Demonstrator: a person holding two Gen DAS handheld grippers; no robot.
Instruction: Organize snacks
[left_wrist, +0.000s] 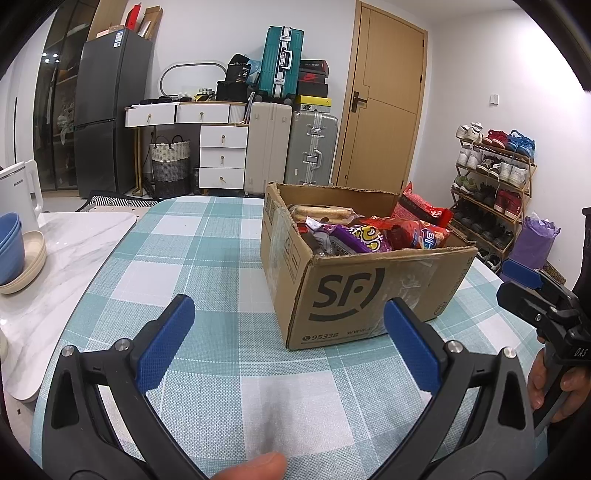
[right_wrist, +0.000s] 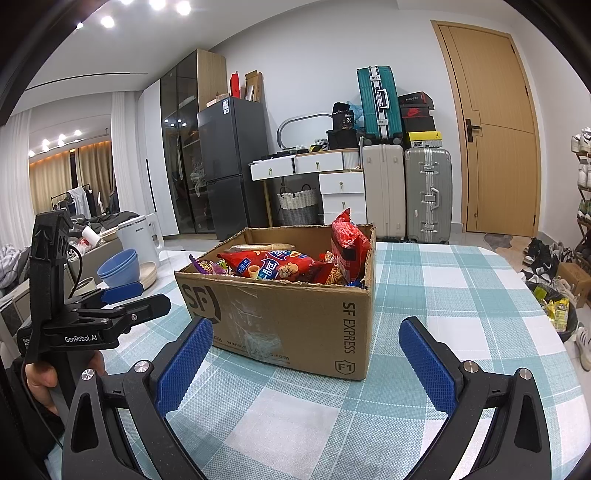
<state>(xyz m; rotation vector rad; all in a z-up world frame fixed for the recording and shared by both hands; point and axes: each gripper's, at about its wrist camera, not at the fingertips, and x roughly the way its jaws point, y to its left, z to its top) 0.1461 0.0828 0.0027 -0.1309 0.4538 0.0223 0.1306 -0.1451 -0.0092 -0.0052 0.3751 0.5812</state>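
Snacks (right_wrist: 280, 267) fill a cardboard box (left_wrist: 354, 291) just ahead of both grippers' wide-spread fingers (right_wrist: 184, 363) (nothing held).

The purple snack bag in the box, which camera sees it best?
The left wrist view. There the purple snack bag lies near the front of the cardboard box, with its yellow lettering showing. In the right wrist view only a purple corner peeks out behind the box wall, beside the red chip bag.

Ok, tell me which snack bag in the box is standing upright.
The red bag at the cardboard box's far right corner; it juts above the rim, the other packets lie flat.
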